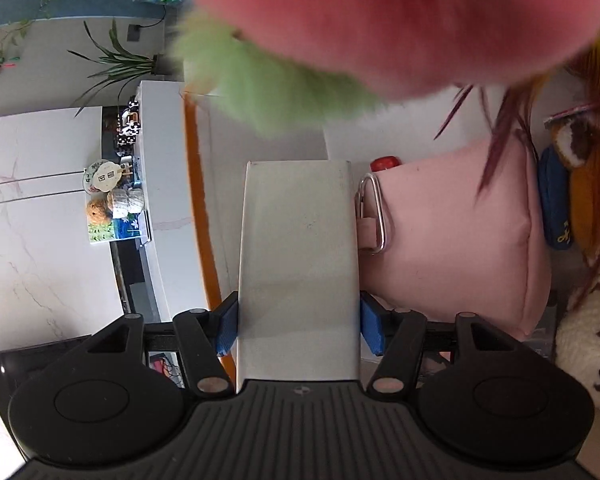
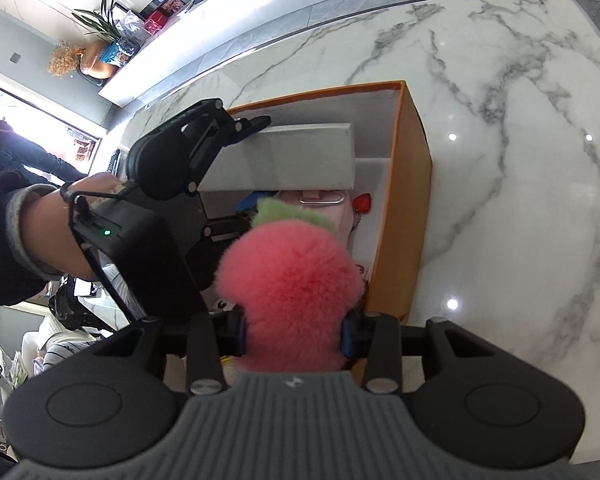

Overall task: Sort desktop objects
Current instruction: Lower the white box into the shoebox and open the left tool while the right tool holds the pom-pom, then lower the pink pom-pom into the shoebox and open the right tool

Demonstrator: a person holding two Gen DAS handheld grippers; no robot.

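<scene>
One marble surface (image 2: 520, 160) carries one orange box (image 2: 410, 184), open-topped. Inside it lie one pink pouch (image 1: 452, 240) with a metal clip, one small red item (image 2: 363, 203) at the right wall, and plush toys, uncounted. Above the box, the left claw (image 1: 298, 320) grips one white box (image 1: 298, 264). The right claw (image 2: 294, 338) grips one pink pompom (image 2: 292, 280) with a green tuft.

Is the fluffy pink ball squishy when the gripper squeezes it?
Probably yes. The fluffy pink ball narrows where the right gripper pinches it, so it seems soft. Its long fur suggests it is light and unlikely to slip.
</scene>
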